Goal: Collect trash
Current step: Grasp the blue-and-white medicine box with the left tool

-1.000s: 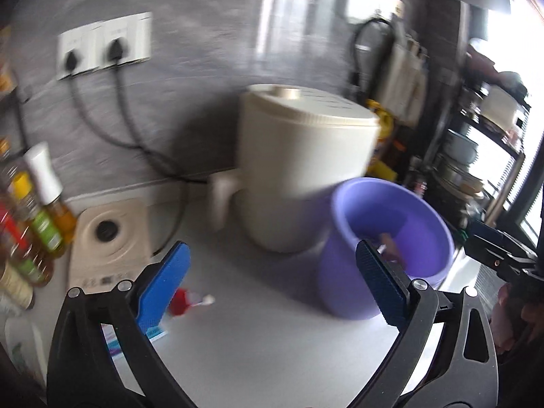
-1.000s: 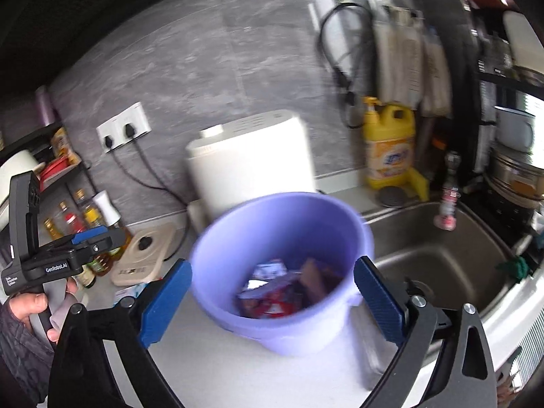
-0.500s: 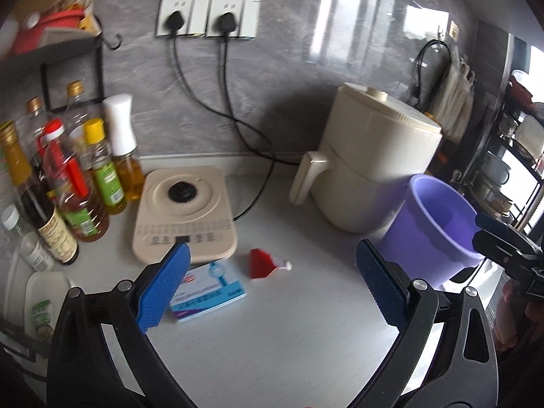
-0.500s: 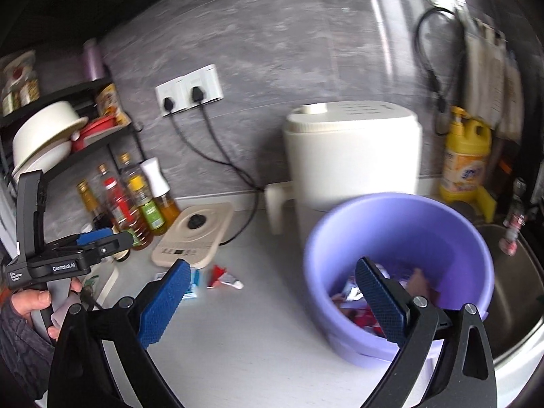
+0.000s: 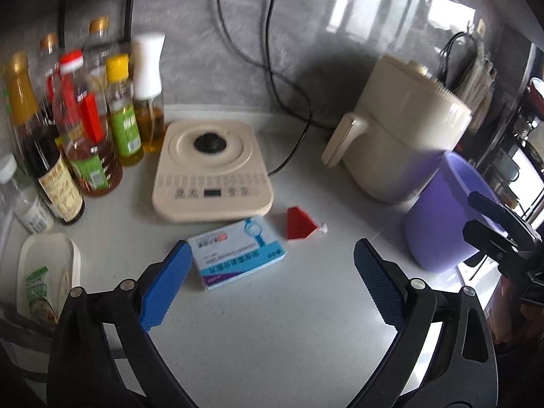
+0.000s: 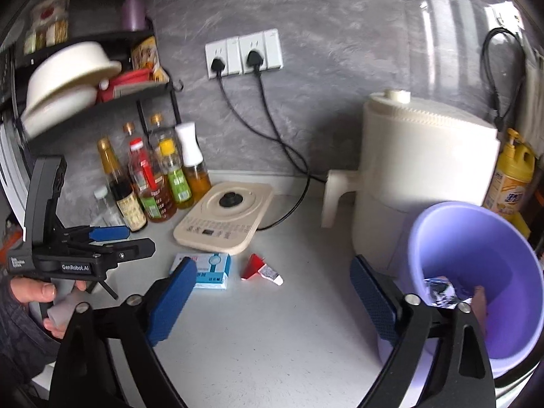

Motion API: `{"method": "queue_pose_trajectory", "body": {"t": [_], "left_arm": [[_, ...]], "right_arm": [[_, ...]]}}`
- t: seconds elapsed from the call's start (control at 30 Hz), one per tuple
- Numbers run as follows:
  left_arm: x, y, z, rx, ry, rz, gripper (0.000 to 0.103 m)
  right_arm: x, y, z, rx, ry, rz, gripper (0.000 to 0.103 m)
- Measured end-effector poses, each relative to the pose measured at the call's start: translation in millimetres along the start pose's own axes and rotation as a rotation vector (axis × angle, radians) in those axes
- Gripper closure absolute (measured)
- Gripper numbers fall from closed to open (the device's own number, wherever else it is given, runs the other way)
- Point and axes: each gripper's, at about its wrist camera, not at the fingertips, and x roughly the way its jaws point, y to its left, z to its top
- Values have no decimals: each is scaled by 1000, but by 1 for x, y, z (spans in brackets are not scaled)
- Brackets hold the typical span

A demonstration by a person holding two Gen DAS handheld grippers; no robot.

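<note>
A blue and white box (image 5: 238,255) lies on the grey counter in front of a cream induction cooker (image 5: 212,170). A red wrapper (image 5: 301,227) lies just right of the box. Both show in the right wrist view, the box (image 6: 210,270) and the wrapper (image 6: 256,267). A purple bucket (image 6: 476,272) with trash inside stands at the right, also in the left wrist view (image 5: 442,224). My left gripper (image 5: 272,289) is open and empty, just short of the box. My right gripper (image 6: 272,299) is open and empty, left of the bucket.
A cream air fryer (image 5: 404,136) stands behind the bucket. Several oil and sauce bottles (image 5: 88,129) stand at the left by a black rack. A white tub (image 5: 44,272) lies at the front left. Two power cords (image 6: 282,142) run down from wall sockets.
Both grippers have swung left, away from the bucket. The left gripper has come closer to the box and the red wrapper. Both stay open.
</note>
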Motion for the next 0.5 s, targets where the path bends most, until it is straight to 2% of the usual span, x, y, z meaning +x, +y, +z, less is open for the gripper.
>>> {"method": "queue_pose_trajectory", "body": {"t": [0.27, 0.4, 0.5], "left_arm": [[44, 13, -9, 82, 121, 5, 12], [70, 19, -4, 120, 149, 4, 12], [89, 25, 3, 104, 170, -26, 12]], "right_arm": [[43, 11, -7, -35, 75, 2, 22], [68, 11, -6, -45, 112, 10, 22], [85, 8, -4, -29, 141, 11, 22]]}}
